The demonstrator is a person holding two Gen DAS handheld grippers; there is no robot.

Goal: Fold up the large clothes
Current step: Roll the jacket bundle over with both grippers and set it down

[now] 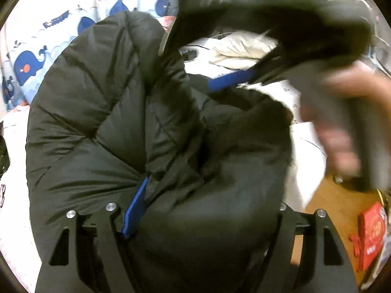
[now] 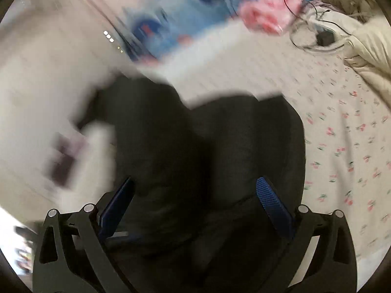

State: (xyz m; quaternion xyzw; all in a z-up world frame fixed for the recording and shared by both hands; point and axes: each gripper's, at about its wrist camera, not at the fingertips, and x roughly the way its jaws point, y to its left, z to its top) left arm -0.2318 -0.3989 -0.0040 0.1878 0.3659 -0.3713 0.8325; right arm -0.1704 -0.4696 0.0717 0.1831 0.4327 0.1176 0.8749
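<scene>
A black quilted puffer jacket point(image 1: 102, 112) bulges up between the fingers of my left gripper point(image 1: 207, 207). The fabric wraps around the left blue pad point(image 1: 135, 210) and hides the right one, so the gripper is shut on a thick bundle of it. In the right wrist view the same jacket point(image 2: 195, 146) fills the wide gap between both blue pads of my right gripper point(image 2: 195, 195), which is shut on it. That view is smeared by motion. From the left wrist, the right gripper's blue finger point(image 1: 229, 81) reaches in from the upper right, with a person's blurred hand point(image 1: 342, 127) behind it.
The jacket hangs over a bed with a white cherry-print sheet point(image 2: 342, 146). Whale-print fabric point(image 1: 29, 66) lies at the far side, with a cream quilt point(image 1: 242, 48), a pink cloth point(image 2: 268, 17) and tangled cables point(image 2: 325, 39). A red box point(image 1: 371, 232) sits on the wooden floor point(image 1: 330, 207).
</scene>
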